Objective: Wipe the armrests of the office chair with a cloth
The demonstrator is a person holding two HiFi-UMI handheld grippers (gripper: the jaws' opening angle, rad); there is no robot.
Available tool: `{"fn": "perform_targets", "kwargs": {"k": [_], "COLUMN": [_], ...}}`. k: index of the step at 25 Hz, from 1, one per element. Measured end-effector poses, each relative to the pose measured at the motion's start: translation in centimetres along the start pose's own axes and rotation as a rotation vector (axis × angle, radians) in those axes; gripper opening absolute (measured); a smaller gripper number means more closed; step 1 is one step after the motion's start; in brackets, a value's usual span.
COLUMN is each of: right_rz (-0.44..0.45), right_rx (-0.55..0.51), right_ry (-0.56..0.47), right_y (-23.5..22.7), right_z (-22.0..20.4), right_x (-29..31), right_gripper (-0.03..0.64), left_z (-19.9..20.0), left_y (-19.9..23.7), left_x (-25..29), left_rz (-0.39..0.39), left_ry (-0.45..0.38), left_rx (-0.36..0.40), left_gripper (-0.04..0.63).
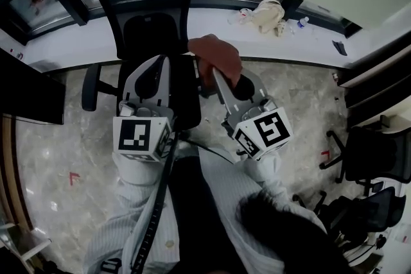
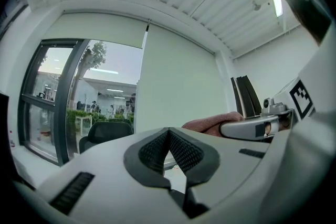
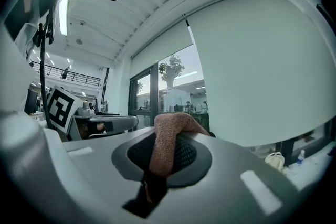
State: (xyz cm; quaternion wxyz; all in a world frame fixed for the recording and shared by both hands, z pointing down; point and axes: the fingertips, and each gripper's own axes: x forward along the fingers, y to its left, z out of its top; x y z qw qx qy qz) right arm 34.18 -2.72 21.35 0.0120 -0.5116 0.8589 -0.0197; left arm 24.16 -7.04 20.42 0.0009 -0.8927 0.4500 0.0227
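Marbled floor (image 1: 58, 157) carrying black office chair (image 1: 151, 3), white window ledge (image 1: 212, 25) bearing cream bag (image 1: 266, 15), small bottle (image 1: 302, 22)

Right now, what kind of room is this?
Likely an office: a black office chair at a long white counter, more chairs at the right, and a glass wall.

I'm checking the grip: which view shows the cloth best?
The right gripper view: the right gripper pinches the cloth in its tongs. The head view shows it bunched from above; the left gripper view only an edge.
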Motion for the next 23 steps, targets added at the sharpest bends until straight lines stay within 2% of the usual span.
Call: {"fn": "perform_targets", "kwargs": {"k": [14,23], "right_rz": [0.038,0.043], "right_rx": [0.000,0.002], "right_ry": [0.018,0.017], "right_y": [2.2,3.3], "right_z": [-0.5,-0.6], "right_x": [2.0,2.1], "right_gripper": [0.031,0.031], "left_z": [-0.6,-2.1], "left_y": [2.7,3.6], "left_x": [-1.5,-2.1], "left_rz": [0.030,0.042], "left_ry": [0.006,0.030], "left_rx": [0.011,-0.009], "left_gripper": [0.003,0.003]}}
